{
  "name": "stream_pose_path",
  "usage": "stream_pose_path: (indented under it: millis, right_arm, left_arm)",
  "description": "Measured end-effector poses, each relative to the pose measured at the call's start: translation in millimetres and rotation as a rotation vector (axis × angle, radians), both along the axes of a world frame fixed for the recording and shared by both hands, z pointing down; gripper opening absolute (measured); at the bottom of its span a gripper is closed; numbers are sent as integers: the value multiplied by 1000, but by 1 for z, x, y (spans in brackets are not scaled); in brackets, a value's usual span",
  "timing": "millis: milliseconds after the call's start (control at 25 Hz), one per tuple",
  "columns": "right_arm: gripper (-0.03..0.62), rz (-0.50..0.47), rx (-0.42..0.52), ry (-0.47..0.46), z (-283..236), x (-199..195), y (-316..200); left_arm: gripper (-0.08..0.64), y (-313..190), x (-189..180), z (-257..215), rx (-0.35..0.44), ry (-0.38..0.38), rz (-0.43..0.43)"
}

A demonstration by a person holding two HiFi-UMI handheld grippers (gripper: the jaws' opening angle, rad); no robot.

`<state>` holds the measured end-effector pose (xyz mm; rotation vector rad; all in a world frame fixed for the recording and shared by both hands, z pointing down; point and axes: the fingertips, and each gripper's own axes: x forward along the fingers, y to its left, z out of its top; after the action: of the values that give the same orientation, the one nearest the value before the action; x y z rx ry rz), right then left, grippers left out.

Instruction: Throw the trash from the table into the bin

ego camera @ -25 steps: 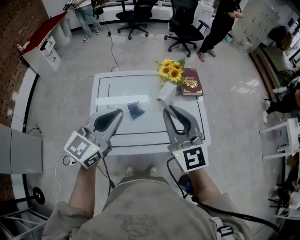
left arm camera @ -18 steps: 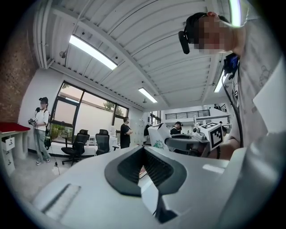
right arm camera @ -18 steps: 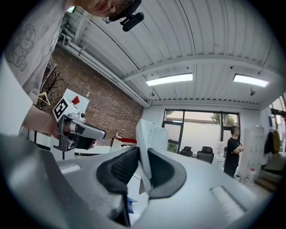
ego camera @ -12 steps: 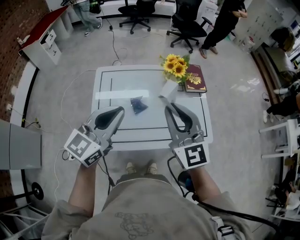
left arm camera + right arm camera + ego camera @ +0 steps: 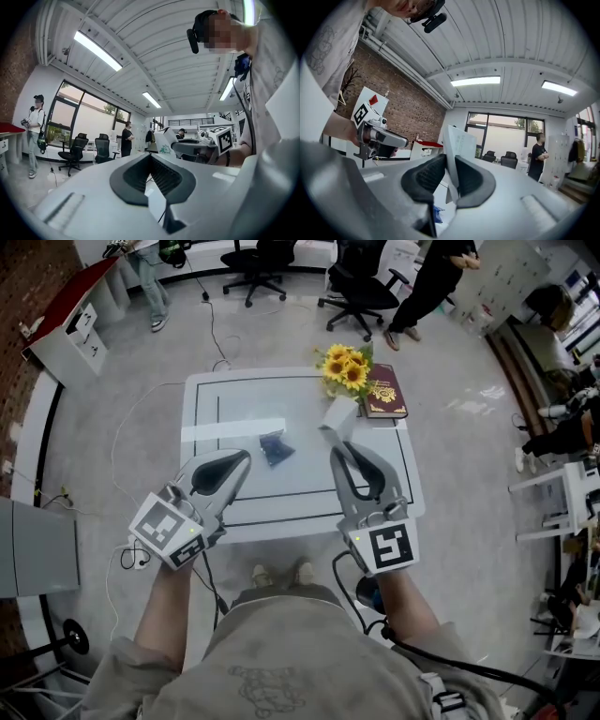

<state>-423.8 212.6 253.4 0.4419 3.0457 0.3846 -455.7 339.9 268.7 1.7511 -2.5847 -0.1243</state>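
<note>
Above the table (image 5: 281, 495), the right gripper (image 5: 336, 442) pinches white paper (image 5: 339, 414); the left gripper (image 5: 241, 458) is pressed together, empty.

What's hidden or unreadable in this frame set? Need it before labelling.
- bin: none identifiable in any view; the grey box at the head view's left edge is cut off.
- blue trash: too small in the head view to identify; in the right gripper view the jaws hide all but a sliver.
- white paper in the right gripper: print blurred, lower part hidden between the pads.
</note>
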Motion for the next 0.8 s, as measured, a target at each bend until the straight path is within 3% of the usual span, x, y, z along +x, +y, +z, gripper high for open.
stream_pose_path:
  millis: [280, 440, 800]
  right_arm:
    - [66, 121, 4, -24, -7, 16, -20]
    - [66, 252, 27, 12, -5, 39, -56]
    - [66, 599, 78, -17, -22, 165, -155]
  left_arm:
    - [-2, -23, 4, -3, 15, -13, 112]
    - [-2, -56, 14, -8, 32, -22, 216]
    - [-2, -169, 92, -12, 64, -16, 532]
